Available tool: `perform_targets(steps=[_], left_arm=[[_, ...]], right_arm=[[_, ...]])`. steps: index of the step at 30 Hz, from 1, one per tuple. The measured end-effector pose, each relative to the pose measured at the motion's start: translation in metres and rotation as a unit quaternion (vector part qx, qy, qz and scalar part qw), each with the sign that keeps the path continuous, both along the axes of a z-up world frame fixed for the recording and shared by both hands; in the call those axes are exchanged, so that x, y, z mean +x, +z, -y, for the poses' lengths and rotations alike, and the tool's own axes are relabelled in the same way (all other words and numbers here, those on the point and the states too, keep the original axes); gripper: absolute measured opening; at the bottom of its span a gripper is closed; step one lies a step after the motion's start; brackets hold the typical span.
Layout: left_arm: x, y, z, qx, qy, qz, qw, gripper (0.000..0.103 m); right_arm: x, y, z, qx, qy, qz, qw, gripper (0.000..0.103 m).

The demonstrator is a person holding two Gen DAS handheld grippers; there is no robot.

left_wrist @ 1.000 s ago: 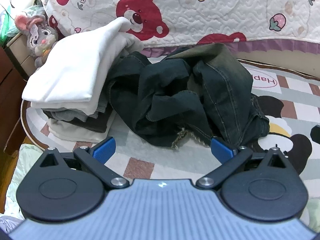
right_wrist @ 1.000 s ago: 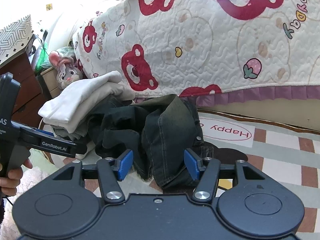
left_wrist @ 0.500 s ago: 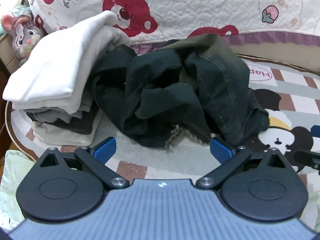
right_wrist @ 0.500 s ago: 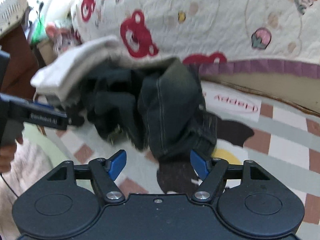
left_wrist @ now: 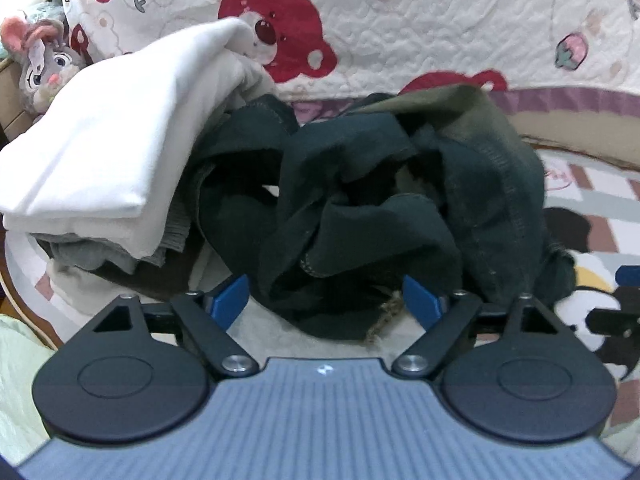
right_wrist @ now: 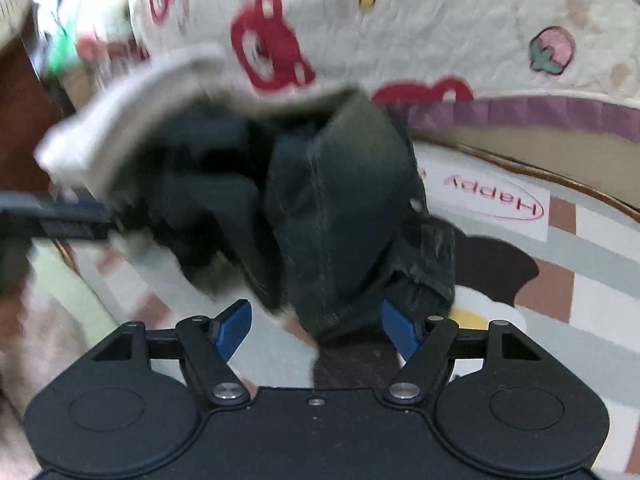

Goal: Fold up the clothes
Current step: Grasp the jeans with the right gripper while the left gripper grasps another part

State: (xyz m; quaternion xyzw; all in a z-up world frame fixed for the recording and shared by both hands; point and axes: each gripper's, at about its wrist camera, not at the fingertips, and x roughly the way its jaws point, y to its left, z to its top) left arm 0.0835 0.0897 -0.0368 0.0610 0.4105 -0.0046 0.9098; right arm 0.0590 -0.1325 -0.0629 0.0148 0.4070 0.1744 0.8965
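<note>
Patterned matting covers the floor in front of a bed draped with a bear-print quilt. Far left, a stuffed rabbit sits by a stack of folded clothes, a white piece on top, seemingly put aside as sorted laundry. Just right of the stack and touching it lies a crumpled pair of dark jeans, bunched and plainly not folded. The left gripper stands wide, its blue fingers either side of the frayed near edge, probably to pinch it. Further right, the right gripper is likewise spread, empty, facing the jeans' right end.
</note>
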Motion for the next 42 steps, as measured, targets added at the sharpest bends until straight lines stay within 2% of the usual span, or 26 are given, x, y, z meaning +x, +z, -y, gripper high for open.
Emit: perform_targets(steps=[1, 5, 9, 11, 14, 17, 23, 28, 31, 34, 36, 37, 38, 39, 40, 42], left_arm=[[0.003, -0.001, 0.0, 0.001, 0.0, -0.006, 1.0, 0.08], [0.011, -0.003, 0.0, -0.01, -0.003, -0.021, 0.9997, 0.08], [0.022, -0.004, 0.004, 0.001, -0.009, -0.016, 0.9998, 0.08], [0.03, -0.006, 0.007, 0.005, -0.016, -0.015, 0.9997, 0.08], [0.04, -0.01, 0.012, 0.011, -0.026, -0.009, 0.9996, 0.08], [0.051, -0.014, 0.016, 0.014, -0.028, 0.001, 0.9995, 0.084], [0.057, -0.021, 0.012, 0.007, -0.022, 0.007, 0.9997, 0.089], [0.052, -0.021, -0.005, -0.047, -0.004, 0.025, 0.9986, 0.089], [0.052, -0.017, -0.013, -0.065, 0.002, 0.03, 0.9974, 0.089], [0.056, -0.011, -0.015, -0.062, -0.014, 0.009, 0.9979, 0.089], [0.053, -0.004, -0.012, -0.048, -0.023, 0.022, 0.9984, 0.089], [0.051, 0.0, -0.011, -0.04, -0.028, 0.029, 0.9984, 0.089], [0.049, 0.003, -0.01, -0.032, -0.032, 0.037, 0.9983, 0.089], [0.047, 0.008, -0.009, -0.025, -0.033, 0.05, 0.9979, 0.089], [0.046, 0.012, -0.008, -0.018, -0.034, 0.064, 0.9972, 0.089], [0.051, 0.013, -0.009, -0.014, -0.032, 0.073, 0.9967, 0.093]], right_arm=[[0.002, -0.001, -0.008, -0.021, 0.01, 0.009, 1.0, 0.076], [0.009, 0.007, -0.021, -0.016, 0.043, 0.013, 0.999, 0.074], [0.023, 0.015, -0.027, -0.033, 0.052, 0.029, 0.998, 0.074], [0.033, 0.012, -0.028, -0.024, 0.05, 0.024, 0.998, 0.074], [0.05, 0.0, -0.029, -0.004, 0.024, 0.007, 1.0, 0.077], [0.065, -0.014, -0.039, -0.01, -0.033, -0.009, 0.999, 0.078], [0.073, -0.027, -0.032, 0.021, -0.056, -0.03, 0.998, 0.078], [0.08, -0.04, -0.028, 0.026, -0.067, -0.037, 0.997, 0.079], [0.091, -0.056, -0.033, 0.017, -0.063, -0.034, 0.997, 0.088], [0.105, -0.071, -0.035, 0.019, -0.07, -0.053, 0.996, 0.089], [0.11, -0.076, -0.03, 0.045, -0.083, -0.062, 0.994, 0.088], [0.111, -0.077, -0.027, 0.056, -0.087, -0.061, 0.993, 0.084], [0.109, -0.075, -0.026, 0.051, -0.082, -0.049, 0.994, 0.061], [0.108, -0.073, -0.024, 0.047, -0.076, -0.036, 0.995, 0.052], [0.107, -0.07, -0.023, 0.041, -0.07, -0.023, 0.996, 0.026], [0.099, -0.06, -0.015, 0.036, -0.068, 0.004, 0.997, 0.018]])
